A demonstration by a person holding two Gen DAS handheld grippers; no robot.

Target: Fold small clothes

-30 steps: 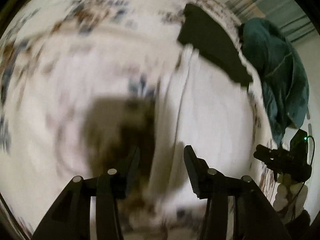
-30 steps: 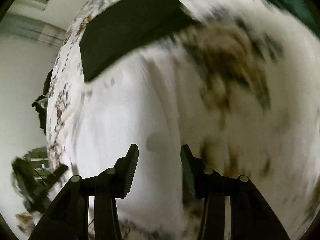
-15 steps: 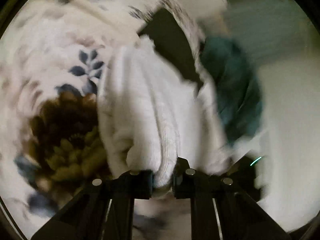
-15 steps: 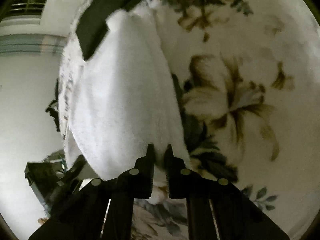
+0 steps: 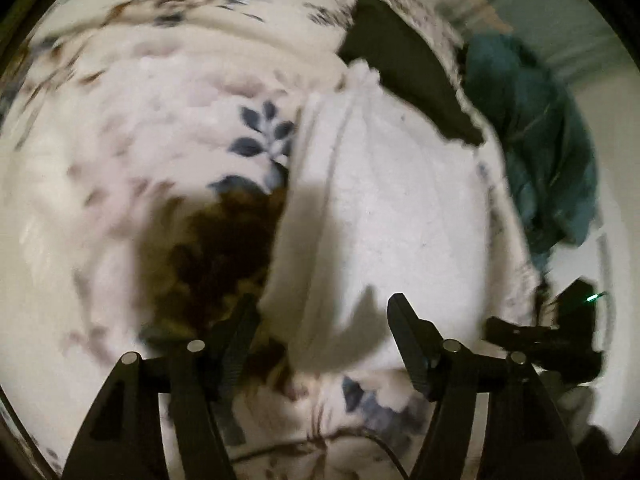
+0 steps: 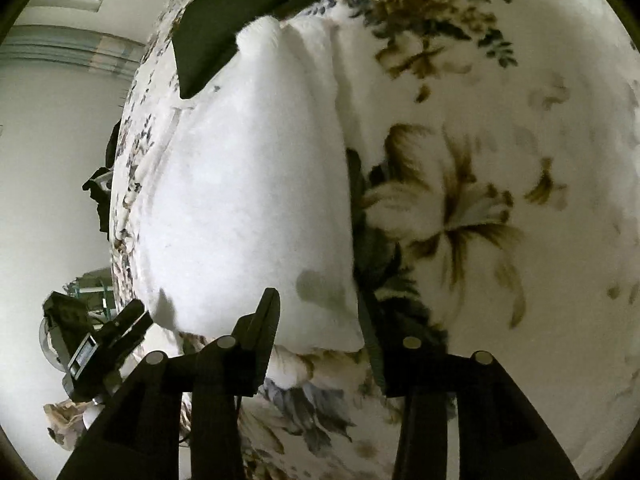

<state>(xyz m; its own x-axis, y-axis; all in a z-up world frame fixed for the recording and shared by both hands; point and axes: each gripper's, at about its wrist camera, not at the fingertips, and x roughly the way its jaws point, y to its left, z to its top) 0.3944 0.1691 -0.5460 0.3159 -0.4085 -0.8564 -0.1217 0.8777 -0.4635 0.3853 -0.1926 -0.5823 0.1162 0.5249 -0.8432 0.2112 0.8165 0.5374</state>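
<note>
The white garment lies folded on the bed, on a flowered cover, and both grippers are letting go of it. This looks like the end of one fold: the near edge is laid down and the cloth rests in a long, thick shape that runs away from the cameras toward a dark folded cloth at the far end.

The jaws of the left gripper are opening, and they stand wide apart. The near end of the garment lies between and just beyond the tips, but the pads do not press on it. The jaws of the right gripper are opening too, spread less wide. In the right wrist view the near edge of the garment sits just in front of the left finger and reaches across the gap; the right finger is over the flowered cover, beside the garment's side edge. Nothing is pinched.

The next move probably calls for a new hold. Likely each gripper must take one end or corner of the long shape and bring it over, if another fold is wanted. The cloth is soft and thick, so a shallow pinch may catch only the top layer and pull the fold open.

A teal cloth hangs beyond the edge of the bed.
</note>
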